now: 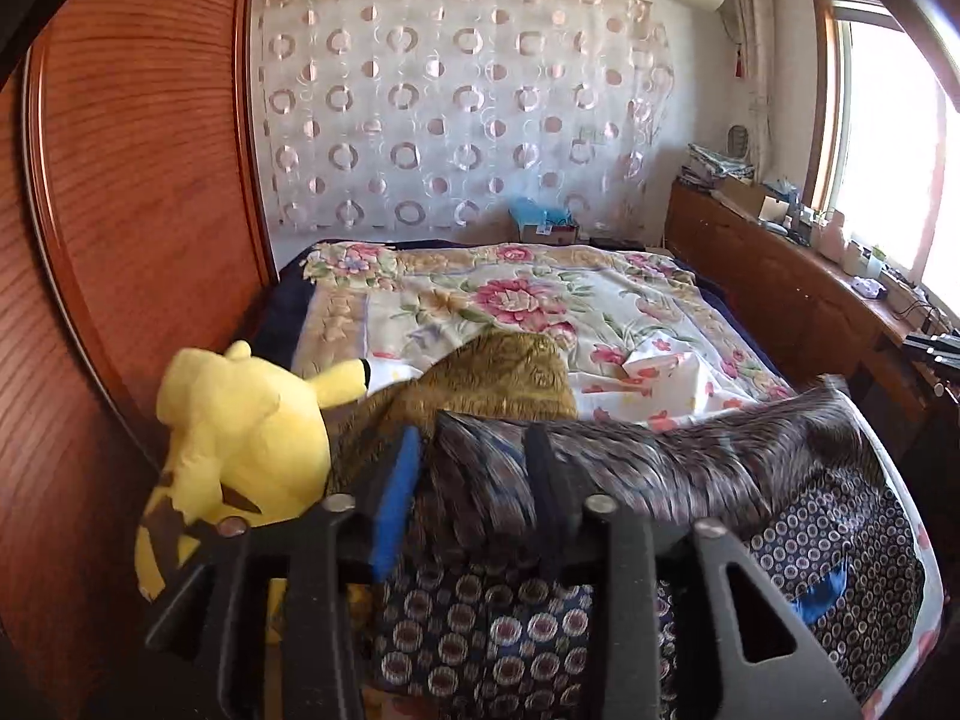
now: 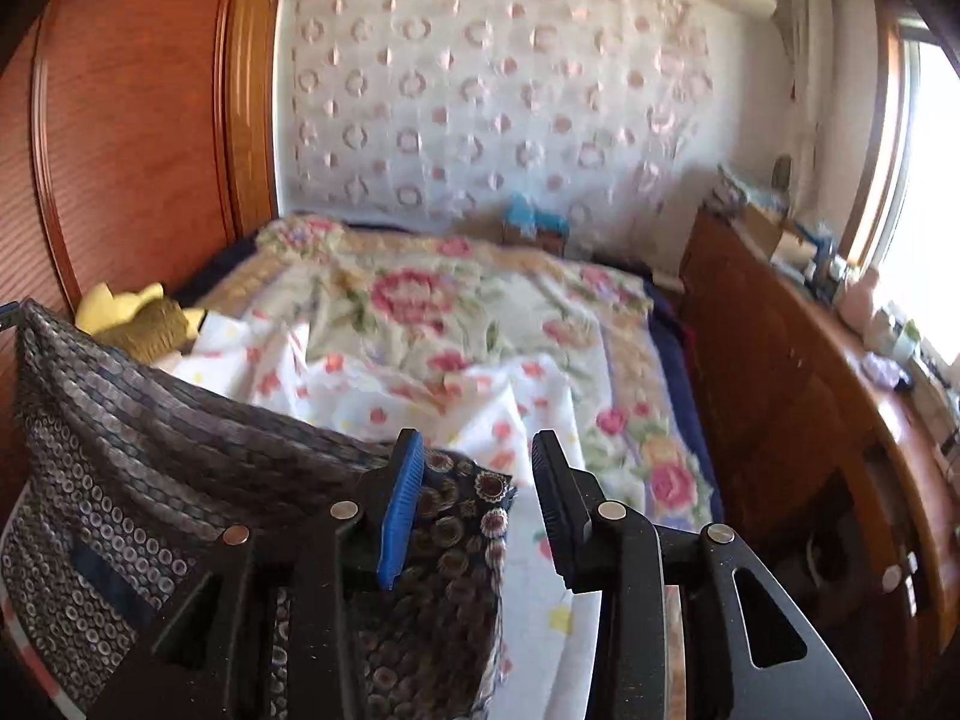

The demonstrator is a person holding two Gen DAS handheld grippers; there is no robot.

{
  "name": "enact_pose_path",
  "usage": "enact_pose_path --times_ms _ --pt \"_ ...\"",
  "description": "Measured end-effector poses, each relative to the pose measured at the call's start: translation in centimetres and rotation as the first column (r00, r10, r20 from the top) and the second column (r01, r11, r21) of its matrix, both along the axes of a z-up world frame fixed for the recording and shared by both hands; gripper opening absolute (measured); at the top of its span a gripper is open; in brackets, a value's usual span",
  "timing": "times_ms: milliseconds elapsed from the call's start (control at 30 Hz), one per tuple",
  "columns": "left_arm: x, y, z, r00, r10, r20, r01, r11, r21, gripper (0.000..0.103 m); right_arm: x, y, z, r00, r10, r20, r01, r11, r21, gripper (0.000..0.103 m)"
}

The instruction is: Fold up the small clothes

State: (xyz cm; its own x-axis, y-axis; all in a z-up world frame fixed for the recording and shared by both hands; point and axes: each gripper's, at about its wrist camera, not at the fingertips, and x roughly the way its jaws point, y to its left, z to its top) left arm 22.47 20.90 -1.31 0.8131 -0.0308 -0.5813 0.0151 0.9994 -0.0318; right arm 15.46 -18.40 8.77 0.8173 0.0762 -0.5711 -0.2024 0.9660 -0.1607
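Note:
A dark patterned garment (image 1: 690,468) with small circle prints lies at the near end of the bed. In the left wrist view it fills the gap between the fingers of my left gripper (image 1: 474,450), whose jaws stand apart with the cloth bunched between them. In the right wrist view the garment (image 2: 150,456) lies to the left, one corner beside the blue left pad (image 2: 403,498). My right gripper (image 2: 480,450) is open with nothing between its fingers. An olive-brown cloth (image 1: 510,372) lies behind the garment.
A yellow plush toy (image 1: 240,438) sits at the left by the wooden headboard (image 1: 132,210). The floral bedspread (image 1: 510,300) covers the bed. A wooden sideboard (image 1: 780,276) with clutter runs along the right under the window. A patterned curtain (image 1: 450,108) hangs behind.

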Motion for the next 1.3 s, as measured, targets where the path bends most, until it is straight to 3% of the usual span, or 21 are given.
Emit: enact_pose_path --times_ms 100,167,300,367,500,700,933,1300 --pt "-1.6 -0.2 -1.0 0.999 -0.025 -0.021 0.024 0.999 -0.044 0.073 -1.0 0.5 -2.2 0.999 0.014 -0.038 -0.015 1.0 -0.005 0.039" --pt "-2.9 -0.7 -1.5 0.999 -0.037 -0.014 0.037 0.998 -0.041 0.078 -0.5 -0.4 -2.8 0.998 0.028 -0.052 -0.028 1.0 -0.004 0.039" --pt "-5.7 -1.8 -2.2 0.999 -0.052 -0.013 0.052 0.999 -0.017 0.079 -1.9 -2.9 -4.2 0.995 0.036 -0.089 -0.037 0.999 -0.007 0.039" --pt "-7.2 -2.6 -3.1 0.997 -0.071 -0.017 0.071 0.997 -0.012 0.079 -3.8 -6.6 -4.4 0.993 0.024 -0.113 -0.022 0.999 0.023 0.039" --pt "-8.4 -3.7 -4.7 0.994 -0.096 -0.045 0.096 0.995 -0.012 0.079 -4.5 -8.3 -6.8 0.986 0.044 -0.159 -0.036 0.998 0.055 0.039" --pt "-8.6 -4.0 -6.3 0.993 -0.113 -0.036 0.113 0.994 -0.013 0.079 -5.0 -9.6 -7.5 0.984 0.042 -0.175 -0.024 0.994 0.105 0.039" --pt "-9.3 -3.4 -6.6 0.995 -0.089 -0.037 0.088 0.996 -0.017 0.079 -2.9 -10.1 -8.1 0.986 0.025 -0.167 0.0 0.989 0.146 0.039" --pt "-9.9 -2.4 -6.9 0.997 -0.06 -0.038 0.059 0.998 -0.01 0.079 2.3 -10.1 -6.9 0.989 -0.049 -0.14 0.066 0.991 0.117 0.039"
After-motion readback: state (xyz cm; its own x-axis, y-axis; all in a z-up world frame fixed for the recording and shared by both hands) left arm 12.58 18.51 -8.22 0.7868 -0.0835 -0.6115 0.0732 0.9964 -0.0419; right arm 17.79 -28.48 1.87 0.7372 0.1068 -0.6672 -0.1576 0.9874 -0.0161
